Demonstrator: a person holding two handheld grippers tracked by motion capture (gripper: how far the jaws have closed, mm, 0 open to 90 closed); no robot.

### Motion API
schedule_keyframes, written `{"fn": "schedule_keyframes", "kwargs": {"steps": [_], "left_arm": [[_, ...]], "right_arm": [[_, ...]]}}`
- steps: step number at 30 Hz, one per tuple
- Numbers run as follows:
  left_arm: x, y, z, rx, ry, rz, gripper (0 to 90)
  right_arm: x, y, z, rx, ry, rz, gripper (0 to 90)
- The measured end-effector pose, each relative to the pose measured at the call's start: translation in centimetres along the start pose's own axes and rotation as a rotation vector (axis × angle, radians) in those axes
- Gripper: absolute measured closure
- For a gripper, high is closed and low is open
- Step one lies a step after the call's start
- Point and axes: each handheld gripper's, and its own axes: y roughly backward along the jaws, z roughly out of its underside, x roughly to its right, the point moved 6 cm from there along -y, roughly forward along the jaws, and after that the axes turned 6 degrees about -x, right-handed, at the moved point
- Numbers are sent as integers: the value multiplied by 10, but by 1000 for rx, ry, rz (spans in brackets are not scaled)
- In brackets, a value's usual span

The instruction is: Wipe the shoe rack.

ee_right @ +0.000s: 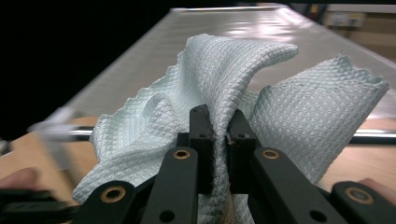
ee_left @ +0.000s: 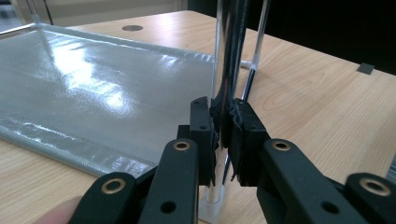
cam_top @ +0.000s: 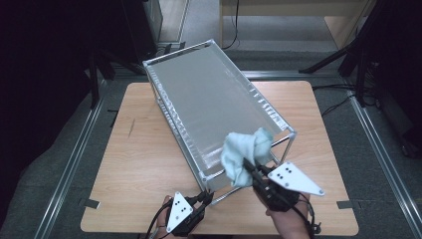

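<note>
Cloth (cam_top: 247, 155) in level right claw (cam_top: 247, 164)

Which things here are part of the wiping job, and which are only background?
In the job:
- pale cloth, clamped in the right gripper
- metal shelf rack, its post clamped by the left gripper

Background:
- wooden table
- floor cables

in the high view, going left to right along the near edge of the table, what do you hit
left gripper clamped on a shelf post → pale green cloth on the metal shelf → right gripper pinching that cloth
</note>
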Motion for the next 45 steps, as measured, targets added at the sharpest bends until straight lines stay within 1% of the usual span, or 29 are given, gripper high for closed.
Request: {"fn": "schedule_keyframes", "kwargs": {"steps": [2, 4, 5, 7, 10, 12, 13, 14, 16, 17, 18, 19, 21, 22, 24, 27, 29, 30, 31, 33, 34, 35, 37, 39, 42, 45], "left_arm": [[0, 0, 0, -1, -3, 1, 814], [0, 0, 0, -1, -4, 3, 814], [0, 0, 0, -1, -7, 3, 814], [0, 0, 0, 0, -8, 4, 814], [0, 1, 0, -2, -11, 5, 814], [-1, 0, 1, 1, -10, 8, 814], [-1, 0, 1, 3, -11, 8, 815], [-1, 0, 1, 2, -10, 10, 814], [-1, 1, 1, 0, -12, 10, 814], [-1, 1, 1, -2, -11, 11, 815], [-1, 1, 1, -5, -12, 13, 815], [-1, 1, 0, -7, -12, 15, 814], [-1, 1, 0, -9, -15, 18, 814], [-2, 1, 0, -11, -16, 18, 815], [-2, 0, 0, -10, -14, 19, 815], [-2, 0, 0, -13, -15, 24, 815], [-3, 0, -1, -14, -19, 27, 815], [-3, 0, -1, -14, -22, 28, 815], [-3, 0, -1, -13, -22, 28, 815], [-3, 0, -1, -12, -23, 29, 815], [-3, 0, -1, -12, -24, 27, 815], [-3, 0, 0, -11, -24, 27, 815], [-3, 0, 0, -12, -24, 27, 815], [-3, 0, 0, -12, -26, 29, 815], [-3, 0, 0, -13, -30, 29, 815], [-3, 0, 0, -11, -28, 27, 815]], "right_arm": [[-14, -2, 1, -4, 27, -35, 845], [-20, -3, 1, -6, 51, -44, 844], [-20, -3, 1, -7, 51, -47, 844], [-13, -2, 1, -13, 46, -51, 843], [8, 2, 2, -15, 18, -6, 843], [27, 5, 3, -12, -3, 45, 843], [39, 7, 3, -9, -25, 70, 843], [50, 9, 4, -5, -49, 98, 843], [73, 13, 7, 0, -71, 181, 843], [82, 14, 9, 3, -85, 211, 843], [89, 14, 11, 1, -82, 251, 843], [92, 14, 13, -8, -76, 271, 844], [89, 11, 15, -13, -76, 247, 843], [84, 10, 15, -20, -69, 228, 843], [71, 7, 14, -26, -55, 174, 843], [45, 1, 12, -37, -33, 92, 841], [25, -2, 11, -46, -4, 38, 840], [17, -3, 11, -48, 10, 19, 840], [4, -4, 10, -50, 37, -4, 840], [-15, -5, 7, -45, 67, -46, 839], [-21, -5, 6, -44, 81, -55, 839], [-24, -5, 6, -46, 93, -46, 840], [-22, -5, 5, -46, 85, -50, 840], [-11, -5, 6, -48, 67, -28, 840], [12, -3, 6, -40, 31, 23, 840], [41, -2, 8, -30, -26, 85, 841]]}}
